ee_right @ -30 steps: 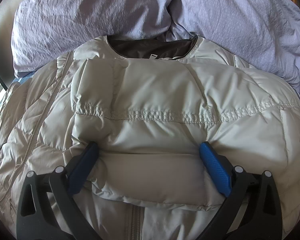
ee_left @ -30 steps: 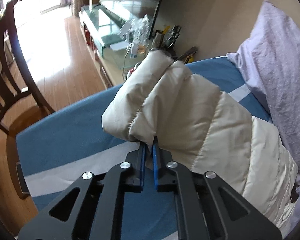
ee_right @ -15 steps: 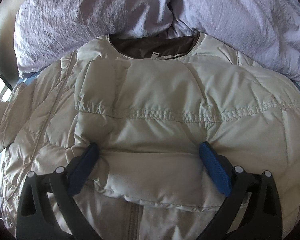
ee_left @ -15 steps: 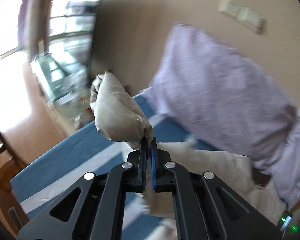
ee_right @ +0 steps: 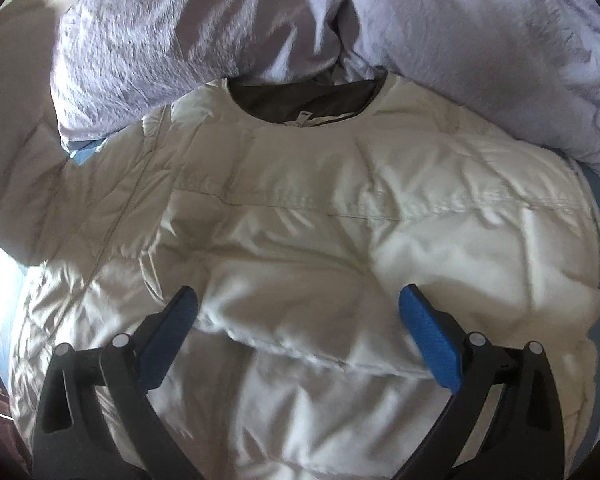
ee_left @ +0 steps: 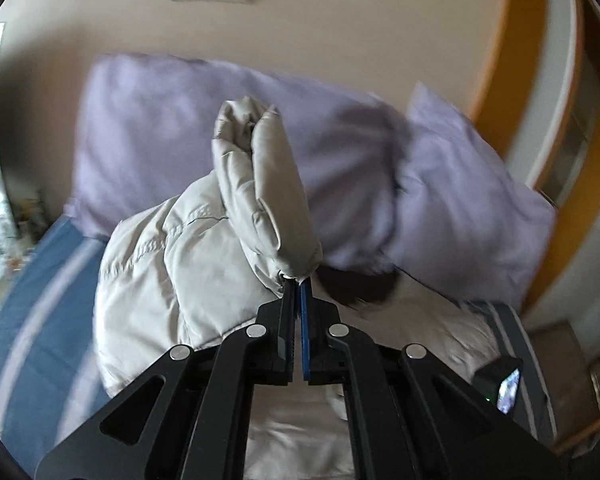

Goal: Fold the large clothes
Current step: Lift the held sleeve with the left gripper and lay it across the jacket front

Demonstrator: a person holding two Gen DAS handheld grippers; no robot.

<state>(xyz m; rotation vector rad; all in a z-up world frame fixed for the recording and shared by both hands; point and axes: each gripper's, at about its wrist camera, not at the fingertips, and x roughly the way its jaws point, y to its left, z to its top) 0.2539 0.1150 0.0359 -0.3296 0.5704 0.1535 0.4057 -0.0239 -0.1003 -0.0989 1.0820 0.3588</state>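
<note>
So the jacket (ee_right: 300, 240) is a puffy cream one lying front-up on the bed (ee_left: 32, 320), collar (ee_right: 304, 100) tucked right against the two purple pillows (ee_left: 180, 140), and one sleeve (ee_right: 380, 216) is already laid flat across the chest just below the collar. The left gripper (ee_left: 296, 280) is clamped tight on the cuff of the other sleeve (ee_left: 268, 184), which stands up in the air above the jacket's body, between the collar end and the blue sheet. The right gripper (ee_right: 298, 312) sits low over the folded sleeve, jaws spread wide on either side of its lower edge, not pinching anything as far as I can see; the blue pads just rest against the fabric. What could go wrong, in my opinion: that pinch is only on the very tip of the cuff, and this shell looks slippery, so a quick swing could pull it free and dump the sleeve short of the chest. Also the filling is springy, so the sleeve may pop back up once it's dropped. And if the right gripper lifts off, the first sleeve could slide off the chest. The view from the left side is pretty blurry, so I can't tell how much cuff is actually caught.
</note>
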